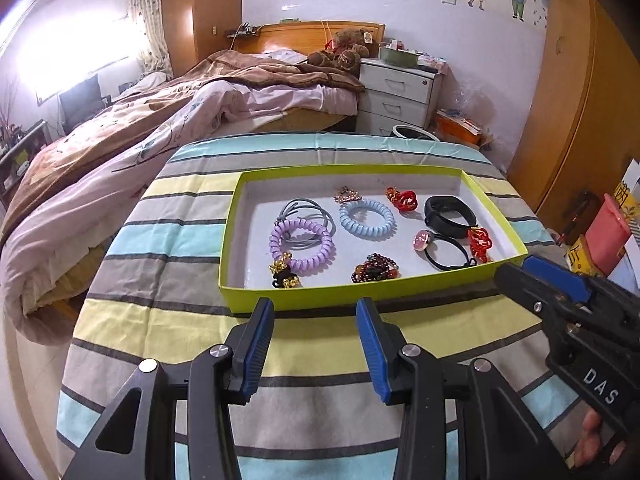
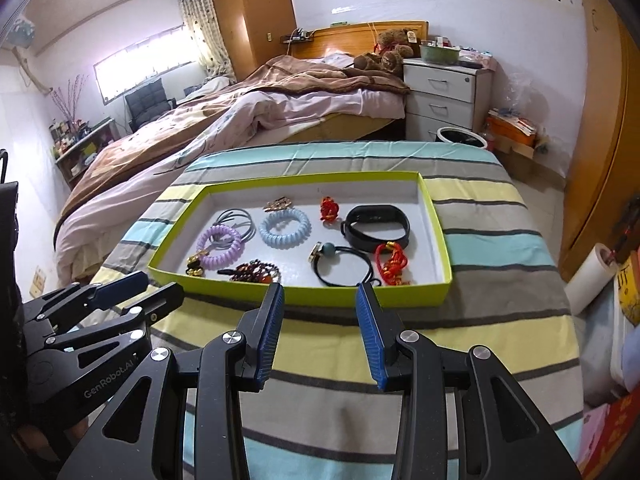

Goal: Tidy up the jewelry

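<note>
Striped tablecloth carries a green tray of jewelry; both claws, left and right, gape empty.

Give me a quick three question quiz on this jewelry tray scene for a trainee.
1. True or false: both the left gripper and the right gripper are empty.
2. Which coil hair tie lies over the grey hair ties? A) purple B) blue
3. Fill in: the black band lies inside the ___ tray.

Key: 1 true. 2 A, the purple coil hair tie; the blue coil hair tie lies apart. 3 green.
</note>
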The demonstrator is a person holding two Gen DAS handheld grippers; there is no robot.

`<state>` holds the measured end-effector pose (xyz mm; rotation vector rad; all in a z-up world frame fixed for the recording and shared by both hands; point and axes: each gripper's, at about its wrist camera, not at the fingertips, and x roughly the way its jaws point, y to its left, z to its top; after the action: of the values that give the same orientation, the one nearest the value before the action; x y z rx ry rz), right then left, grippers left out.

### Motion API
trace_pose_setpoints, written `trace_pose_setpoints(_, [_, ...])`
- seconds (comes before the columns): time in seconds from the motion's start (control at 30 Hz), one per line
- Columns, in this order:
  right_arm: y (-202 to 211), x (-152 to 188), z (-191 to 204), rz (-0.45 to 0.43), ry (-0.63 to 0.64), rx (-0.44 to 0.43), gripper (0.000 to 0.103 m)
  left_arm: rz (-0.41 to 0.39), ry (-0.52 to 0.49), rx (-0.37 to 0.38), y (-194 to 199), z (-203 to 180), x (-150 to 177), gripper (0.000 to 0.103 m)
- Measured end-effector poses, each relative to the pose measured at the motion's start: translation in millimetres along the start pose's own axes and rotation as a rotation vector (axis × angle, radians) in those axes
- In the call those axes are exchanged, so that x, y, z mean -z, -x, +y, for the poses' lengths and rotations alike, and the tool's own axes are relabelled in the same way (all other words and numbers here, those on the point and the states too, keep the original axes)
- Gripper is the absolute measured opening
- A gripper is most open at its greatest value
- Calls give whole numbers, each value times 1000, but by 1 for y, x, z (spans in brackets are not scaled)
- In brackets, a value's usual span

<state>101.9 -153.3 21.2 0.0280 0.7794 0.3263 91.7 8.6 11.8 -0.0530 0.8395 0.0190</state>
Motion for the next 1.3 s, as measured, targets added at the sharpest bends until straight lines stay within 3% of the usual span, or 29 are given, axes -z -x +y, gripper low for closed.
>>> trace_pose_setpoints(1.3, [7,11,7,7,20,13,38,19,14,-4,3,-1,5,42])
